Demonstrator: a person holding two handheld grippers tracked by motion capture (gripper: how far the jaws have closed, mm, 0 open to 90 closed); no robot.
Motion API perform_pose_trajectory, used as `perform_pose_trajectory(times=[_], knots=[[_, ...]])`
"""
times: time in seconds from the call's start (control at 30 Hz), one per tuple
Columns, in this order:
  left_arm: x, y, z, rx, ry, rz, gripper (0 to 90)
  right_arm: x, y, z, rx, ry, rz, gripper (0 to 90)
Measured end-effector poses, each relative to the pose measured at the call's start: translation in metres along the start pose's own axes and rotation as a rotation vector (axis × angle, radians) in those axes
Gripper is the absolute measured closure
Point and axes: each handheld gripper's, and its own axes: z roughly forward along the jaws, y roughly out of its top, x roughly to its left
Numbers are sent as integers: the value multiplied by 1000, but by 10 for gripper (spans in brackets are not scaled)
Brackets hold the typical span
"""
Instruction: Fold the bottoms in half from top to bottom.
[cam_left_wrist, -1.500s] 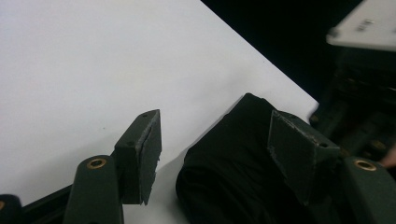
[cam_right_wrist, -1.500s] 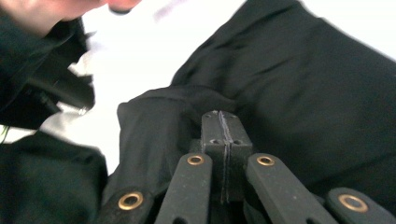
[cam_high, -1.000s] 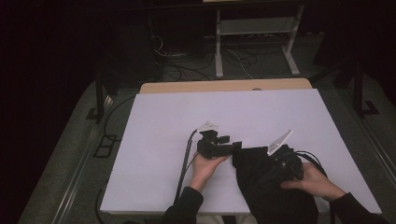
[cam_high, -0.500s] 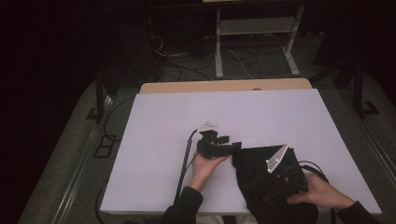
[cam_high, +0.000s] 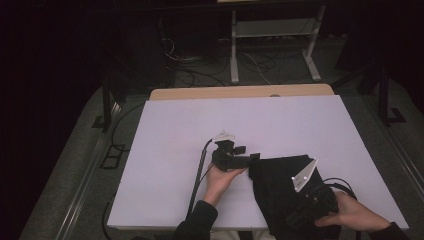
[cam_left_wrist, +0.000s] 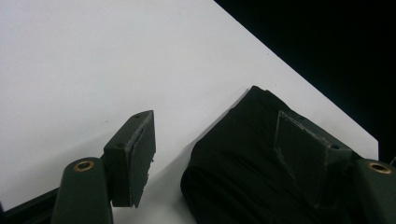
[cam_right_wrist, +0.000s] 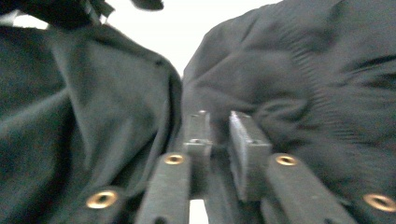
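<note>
in the high view we see the black garment (cam_high: 282, 192) bunched on the near right part of the white table (cam_high: 200, 125), with our left gripper (cam_high: 250, 159) lying at its left edge and our right gripper (cam_high: 300, 220) resting on its near side, hand behind it. it sags and folds on itself, so we judge it light, soft and limp — nothing to break, but it will slump and drag unless we pinch a seam or a thick fold rather than a single layer. in the left gripper view the jaws stand apart, one pad (cam_left_wrist: 140, 158) over bare table and the other over the cloth's rolled edge (cam_left_wrist: 233, 172), nothing pressed between them; that rolled edge looks like the best hold. in the right gripper view the jaws have just been opening a little — a narrow gap shows between the pads (cam_right_wrist: 245, 144), with no cloth caught in it and dark folds (cam_right_wrist: 303, 93) all around.
</note>
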Motion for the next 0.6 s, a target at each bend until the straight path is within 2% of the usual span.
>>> perform_pose_trajectory(times=[0.13, 0.23, 0.33, 0.6], knots=[[-2, 0, 1, 4, -13, 9, 260, 0, -2, -15, -91, -66, 18, 624], [-2, -1, 2, 8, -23, 17, 245, -2, -2, -24, -140, -106, 34, 542], [-3, -1, 2, 13, -28, 19, 222, -3, -2, -30, -171, -147, 47, 417], [-3, 0, 0, 13, -30, 24, 192, -10, 0, -47, -248, -222, 92, 183]])
